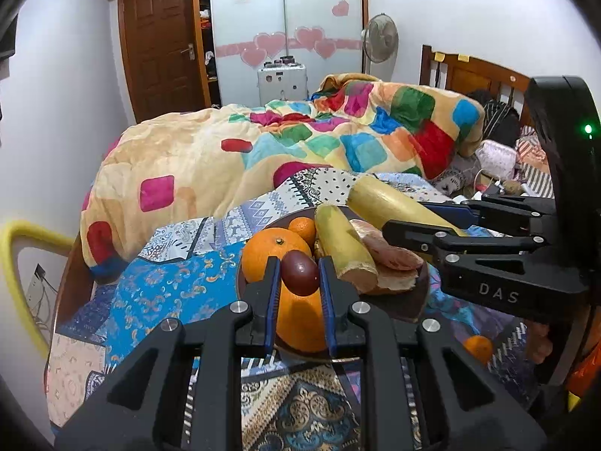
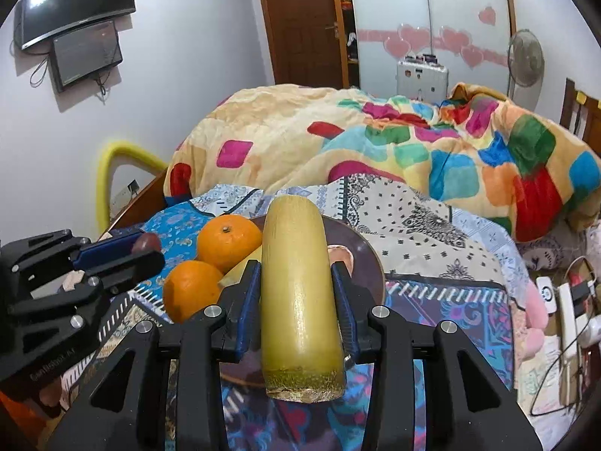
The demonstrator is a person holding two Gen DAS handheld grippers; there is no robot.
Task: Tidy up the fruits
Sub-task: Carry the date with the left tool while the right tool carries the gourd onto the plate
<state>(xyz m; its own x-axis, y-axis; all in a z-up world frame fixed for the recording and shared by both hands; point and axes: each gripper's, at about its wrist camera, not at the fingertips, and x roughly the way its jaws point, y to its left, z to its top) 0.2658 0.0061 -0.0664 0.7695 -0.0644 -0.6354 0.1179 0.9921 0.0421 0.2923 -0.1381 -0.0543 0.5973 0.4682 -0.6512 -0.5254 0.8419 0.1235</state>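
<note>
1. the left hand-held gripper (image 1: 299, 282) is clamped on a small dark red fruit (image 1: 299, 273), its blue-lined fingers pressing both sides, just above the dark plate (image 1: 398, 306).
2. the right hand-held gripper (image 2: 296, 285) is closed around a long yellow-green cane piece (image 2: 298, 293), which points away from the camera over the plate (image 2: 370, 263), its cut end nearest the lens.
3. the left wrist view alone shows what fills the plate: a big orange (image 1: 272, 251) behind the red fruit, another orange (image 1: 300, 319) under it, a smaller orange (image 1: 302, 228) at the plate's far side, a second cane piece (image 1: 343, 250) and a pinkish peeled fruit (image 1: 390, 253) to its right.
4. the same view also shows a loose orange (image 1: 477, 348) off the plate, to its right on the patterned bedspread (image 1: 169, 289).
5. the right wrist view shows only two oranges (image 2: 229, 242) (image 2: 191, 295) on the plate's left side; the pinkish fruit (image 2: 340, 253) barely peeks from behind the held cane.
6. each view catches the other tool: the right one (image 1: 443, 221) holding its cane (image 1: 383, 201) past the plate, the left one (image 2: 139, 251) with the red fruit (image 2: 146, 242) left of the plate.
7. only the right wrist view shows two wall screens (image 2: 79, 26).
</note>
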